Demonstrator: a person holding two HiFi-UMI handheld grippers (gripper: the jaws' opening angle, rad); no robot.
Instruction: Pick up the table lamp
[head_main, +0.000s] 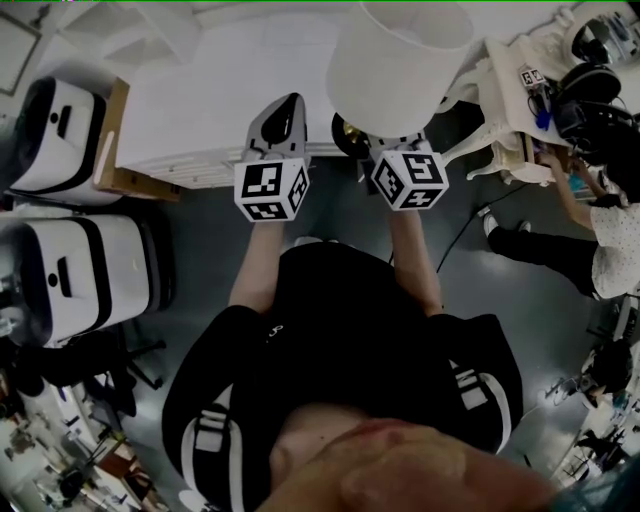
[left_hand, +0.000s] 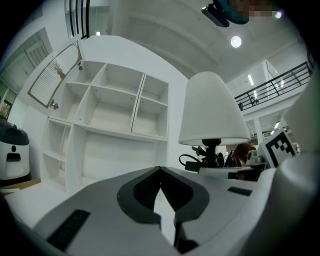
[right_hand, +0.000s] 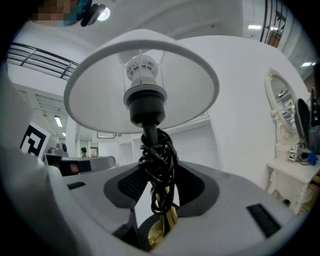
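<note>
Our right gripper (right_hand: 159, 184) clamps the lamp (right_hand: 144, 107) stem through its wound cord (right_hand: 159, 152), shade at twelve o'clock. The cord could slip and tip it. Our left gripper (left_hand: 161, 174), at nine, is closed and empty.

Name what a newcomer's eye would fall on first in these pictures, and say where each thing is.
The table lamp with its big white shade stands out at the top centre of the head view. Its stem, wound in black cord, is clamped in the right hand-held gripper. The left hand-held gripper beside it holds nothing, with white shelving beyond.
</note>
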